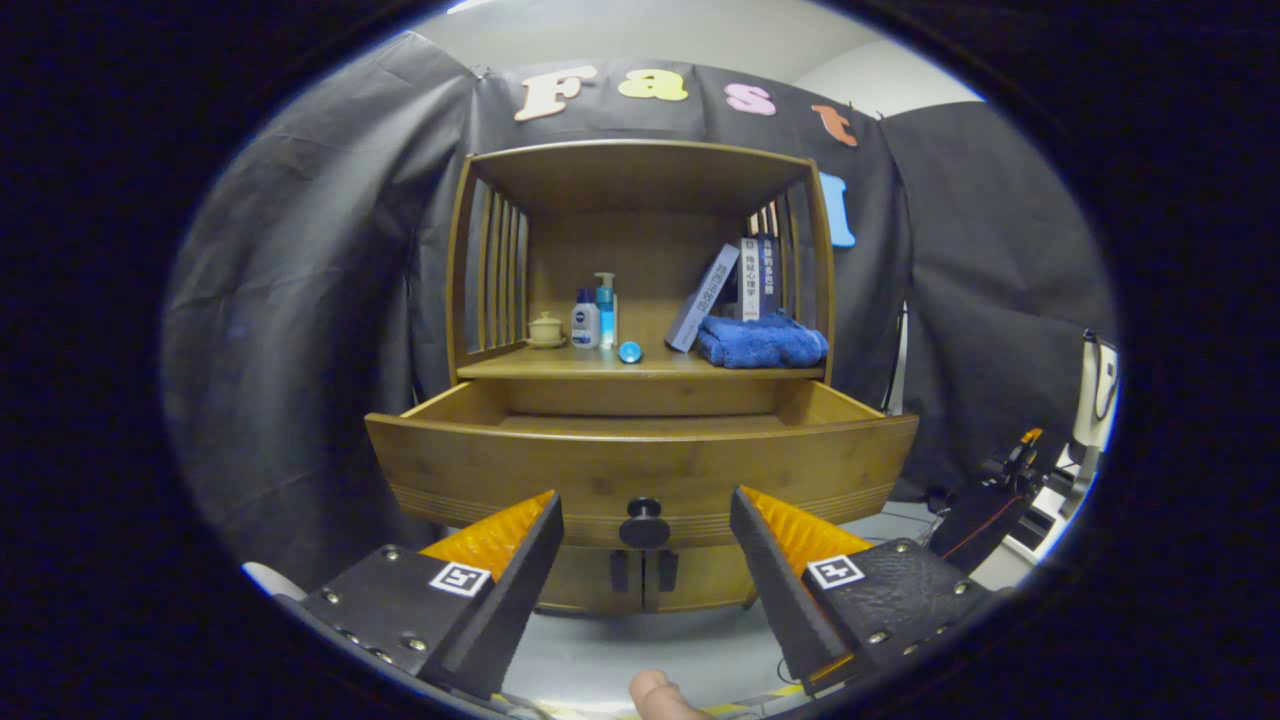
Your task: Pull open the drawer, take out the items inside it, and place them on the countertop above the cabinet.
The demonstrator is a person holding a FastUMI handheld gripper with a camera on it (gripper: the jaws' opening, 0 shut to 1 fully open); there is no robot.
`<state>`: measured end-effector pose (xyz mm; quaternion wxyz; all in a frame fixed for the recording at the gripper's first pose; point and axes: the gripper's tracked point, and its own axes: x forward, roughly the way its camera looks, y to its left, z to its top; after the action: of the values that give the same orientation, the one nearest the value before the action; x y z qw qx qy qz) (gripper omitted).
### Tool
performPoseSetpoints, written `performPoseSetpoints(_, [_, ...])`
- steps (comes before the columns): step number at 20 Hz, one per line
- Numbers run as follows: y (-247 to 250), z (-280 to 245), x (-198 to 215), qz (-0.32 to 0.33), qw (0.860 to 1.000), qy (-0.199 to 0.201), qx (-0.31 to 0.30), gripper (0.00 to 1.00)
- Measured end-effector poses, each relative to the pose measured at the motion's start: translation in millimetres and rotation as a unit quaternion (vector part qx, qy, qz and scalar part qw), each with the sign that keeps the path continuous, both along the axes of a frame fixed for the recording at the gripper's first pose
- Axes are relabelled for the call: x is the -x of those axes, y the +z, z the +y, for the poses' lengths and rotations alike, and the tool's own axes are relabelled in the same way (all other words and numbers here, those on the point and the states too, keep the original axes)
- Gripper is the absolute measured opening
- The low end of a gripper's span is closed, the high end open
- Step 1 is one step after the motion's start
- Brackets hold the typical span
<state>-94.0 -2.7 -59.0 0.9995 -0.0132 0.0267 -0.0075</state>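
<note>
The claw (645,560) is hanging wide, empty, framing the drawer (640,470) knob (644,522) at lower centre (stiff wood, likely sliding heavily; contents hidden).

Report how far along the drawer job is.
Done: the drawer is pulled open, its knob facing the gripper. Items already stand on the countertop: a cup, two bottles, a blue ball, books and a towel. In hand: nothing; the jaws are open, the knob between them untouched. Left: the drawer's inside is hidden behind its front, so I cannot tell.
</note>
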Motion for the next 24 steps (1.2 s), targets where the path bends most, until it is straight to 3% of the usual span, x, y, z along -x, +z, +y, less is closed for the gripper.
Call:
performPoseSetpoints(11, [-36, 5, -27, 0.031, 0.998, -0.015, -0.048, 0.99])
performPoseSetpoints(18, [-53, 19, -53, 0.04, 0.999, -0.001, -0.023, 1.0])
performPoseSetpoints(24, [-70, 17, -89, 0.063, 0.996, 0.003, -0.055, 0.99])
